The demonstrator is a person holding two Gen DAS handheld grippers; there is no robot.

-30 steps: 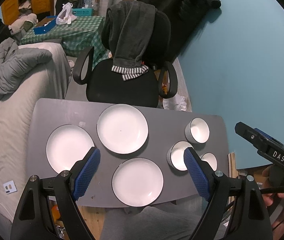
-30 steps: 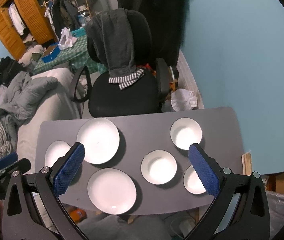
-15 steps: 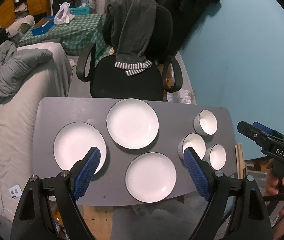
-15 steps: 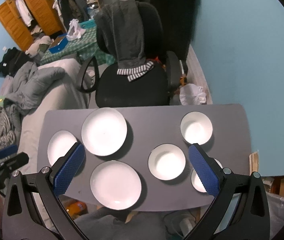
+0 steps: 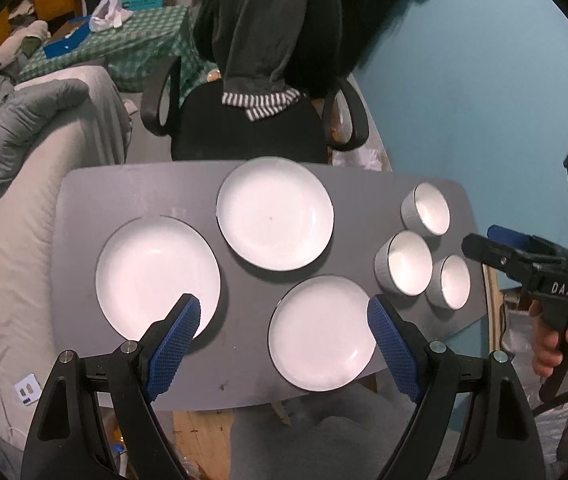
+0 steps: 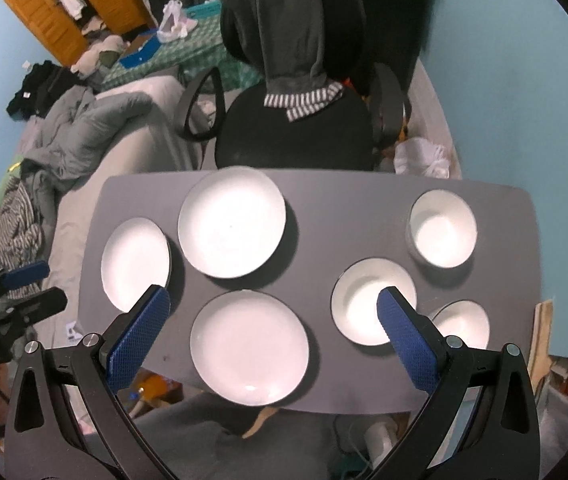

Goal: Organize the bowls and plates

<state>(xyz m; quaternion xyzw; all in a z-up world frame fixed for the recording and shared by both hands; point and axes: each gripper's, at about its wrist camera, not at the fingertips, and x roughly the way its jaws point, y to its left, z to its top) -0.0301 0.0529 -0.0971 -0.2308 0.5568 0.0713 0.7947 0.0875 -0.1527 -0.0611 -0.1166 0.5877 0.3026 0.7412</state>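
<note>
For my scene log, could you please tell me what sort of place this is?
Most likely a lived-in bedroom or studio flat: a bed with a rumpled grey duvet, an orange wooden wardrobe with clothes on it, and a black office chair behind the grey table.

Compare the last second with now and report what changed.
Both grippers, left gripper and right gripper, have moved closer to the table, so the dishes look larger. Neither gripped anything; both are open. The three plates and three bowls haven't shifted.

White plates (image 5: 275, 213) and bowls (image 5: 406, 262) lay on a grey table (image 5: 83, 196); the pads (image 5: 175, 340) were blue, cross-hatched.
</note>
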